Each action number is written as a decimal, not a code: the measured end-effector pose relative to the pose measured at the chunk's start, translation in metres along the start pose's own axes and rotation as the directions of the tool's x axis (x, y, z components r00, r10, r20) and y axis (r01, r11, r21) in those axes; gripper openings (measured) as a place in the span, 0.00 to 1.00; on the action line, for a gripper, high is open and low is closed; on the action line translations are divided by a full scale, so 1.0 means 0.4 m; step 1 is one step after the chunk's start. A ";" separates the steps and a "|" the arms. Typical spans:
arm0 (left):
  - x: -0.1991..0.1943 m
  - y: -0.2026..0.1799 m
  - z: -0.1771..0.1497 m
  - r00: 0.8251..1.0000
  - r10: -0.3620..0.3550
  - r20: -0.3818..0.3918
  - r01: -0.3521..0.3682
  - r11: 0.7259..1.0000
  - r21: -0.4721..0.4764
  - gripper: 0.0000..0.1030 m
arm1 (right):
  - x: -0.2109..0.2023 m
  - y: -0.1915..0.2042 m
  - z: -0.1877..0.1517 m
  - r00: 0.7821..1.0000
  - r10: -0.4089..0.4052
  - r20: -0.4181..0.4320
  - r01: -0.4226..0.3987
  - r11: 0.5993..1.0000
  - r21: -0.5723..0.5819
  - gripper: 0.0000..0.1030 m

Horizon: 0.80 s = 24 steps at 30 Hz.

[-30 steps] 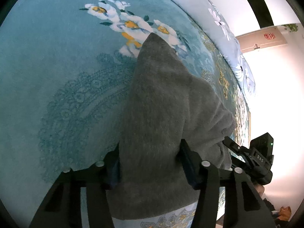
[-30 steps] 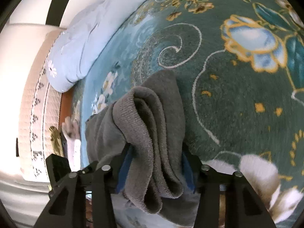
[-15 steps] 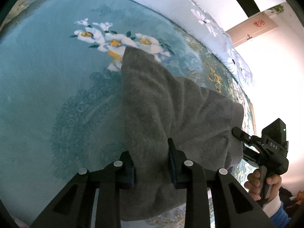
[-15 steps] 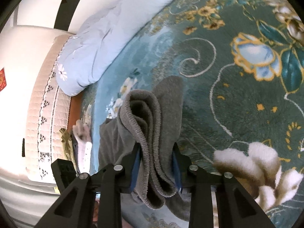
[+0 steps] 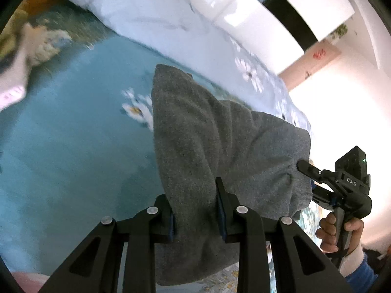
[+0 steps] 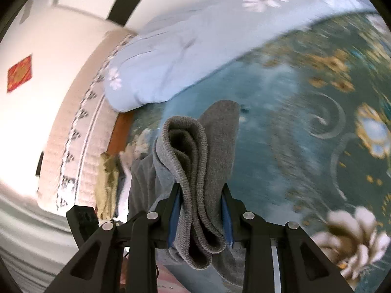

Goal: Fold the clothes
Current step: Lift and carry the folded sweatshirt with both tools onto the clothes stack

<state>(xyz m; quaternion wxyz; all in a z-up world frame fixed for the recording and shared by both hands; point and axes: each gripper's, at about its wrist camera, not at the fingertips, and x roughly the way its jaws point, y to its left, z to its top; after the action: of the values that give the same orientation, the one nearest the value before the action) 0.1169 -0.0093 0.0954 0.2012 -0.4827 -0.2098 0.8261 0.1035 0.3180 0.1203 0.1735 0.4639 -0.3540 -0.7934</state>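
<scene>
Grey knit garment [image 5: 215, 146] hung above the teal floral blanket [image 5: 61, 158], pinched at nine o'clock by the left gripper [image 5: 195, 210] and at three o'clock by the right gripper [image 6: 200, 210], both narrowly closed on bunched fabric. Lifting step; next probably laying it flat, edges aligned.

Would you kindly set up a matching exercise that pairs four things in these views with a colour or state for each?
Things:
1. garment
2. pillow
3. bedspread
4. left gripper

Descriptions:
A. teal with a flower pattern
B. shut on cloth
C. grey, held up by both grippers
D. pale blue with white flowers

Pairs: 1-C, 2-D, 3-A, 4-B
</scene>
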 end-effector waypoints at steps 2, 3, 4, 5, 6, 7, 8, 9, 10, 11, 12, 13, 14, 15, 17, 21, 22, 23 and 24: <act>-0.061 0.030 0.025 0.999 0.013 0.045 -0.013 1.000 -0.009 0.27 | 0.030 0.073 0.018 0.999 0.030 -0.015 -0.031 0.999 -0.045 0.31; -0.094 0.047 0.038 0.997 0.021 0.068 -0.021 1.000 -0.014 0.27 | 0.045 0.108 0.026 0.999 0.045 -0.024 -0.046 0.997 -0.062 0.31; -0.127 0.065 0.051 0.995 0.030 0.090 -0.028 0.999 -0.018 0.27 | 0.064 0.146 0.032 0.998 0.059 -0.034 -0.062 0.995 -0.081 0.31; -0.160 0.084 0.061 0.993 0.040 0.111 -0.037 0.999 -0.024 0.27 | 0.085 0.189 0.038 0.996 0.075 -0.045 -0.079 0.992 -0.102 0.31; -0.202 0.106 0.074 0.989 0.053 0.138 -0.049 0.998 -0.033 0.27 | 0.107 0.232 0.044 0.994 0.090 -0.057 -0.096 0.988 -0.123 0.31; -0.242 0.127 0.087 0.984 0.066 0.163 -0.060 0.997 -0.042 0.27 | 0.128 0.275 0.049 0.992 0.104 -0.069 -0.113 0.983 -0.144 0.31; -0.276 0.148 0.097 0.980 0.077 0.185 -0.069 0.996 -0.051 0.27 | 0.152 0.321 0.055 0.989 0.120 -0.081 -0.132 0.977 -0.165 0.31; -0.311 0.171 0.111 0.974 0.091 0.207 -0.080 0.995 -0.064 0.27 | 0.176 0.368 0.059 0.986 0.137 -0.095 -0.153 0.970 -0.187 0.31; -0.346 0.194 0.123 0.968 0.105 0.227 -0.090 0.993 -0.078 0.27 | 0.204 0.418 0.064 0.982 0.153 -0.110 -0.173 0.963 -0.207 0.31; -0.380 0.219 0.132 0.963 0.119 0.241 -0.100 0.991 -0.092 0.27 | 0.232 0.464 0.068 0.978 0.165 -0.125 -0.190 0.956 -0.224 0.31; -0.414 0.243 0.141 0.958 0.133 0.255 -0.110 0.988 -0.106 0.27 | 0.258 0.505 0.072 0.975 0.173 -0.140 -0.203 0.949 -0.240 0.31; -0.447 0.268 0.150 0.952 0.147 0.268 -0.119 0.986 -0.119 0.27 | 0.287 0.545 0.070 0.971 0.181 -0.156 -0.216 0.942 -0.255 0.31; -0.475 0.290 0.158 0.948 0.161 0.276 -0.129 0.983 -0.129 0.27 | 0.316 0.584 0.065 0.967 0.188 -0.173 -0.230 0.935 -0.271 0.31; -0.505 0.316 0.169 0.943 0.177 0.282 -0.142 0.980 -0.140 0.27 | 0.345 0.623 0.059 0.962 0.195 -0.190 -0.244 0.927 -0.286 0.31; -0.560 0.365 0.190 0.933 0.210 0.290 -0.167 0.972 -0.166 0.27 | 0.403 0.690 0.037 0.952 0.206 -0.226 -0.271 0.911 -0.312 0.31; -0.663 0.473 0.226 0.910 0.275 0.310 -0.206 0.950 -0.236 0.27 | 0.539 0.829 0.008 0.925 0.224 -0.308 -0.327 0.881 -0.341 0.32; -0.686 0.499 0.234 0.904 0.290 0.314 -0.214 0.943 -0.254 0.27 | 0.573 0.861 -0.001 0.917 0.230 -0.327 -0.342 0.874 -0.344 0.31; -0.704 0.522 0.242 0.899 0.304 0.317 -0.221 0.937 -0.270 0.27 | 0.608 0.893 -0.010 0.909 0.234 -0.345 -0.356 0.867 -0.349 0.31; -0.721 0.546 0.250 0.893 0.317 0.319 -0.228 0.931 -0.287 0.27 | 0.639 0.923 -0.016 0.902 0.237 -0.361 -0.368 0.860 -0.354 0.31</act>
<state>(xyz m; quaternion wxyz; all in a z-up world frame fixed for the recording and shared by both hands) 0.1311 -0.3603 0.2278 -0.0196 -0.3687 -0.2717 0.8887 -0.0409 -0.0933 0.2283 0.4438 0.4710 -0.2161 -0.7311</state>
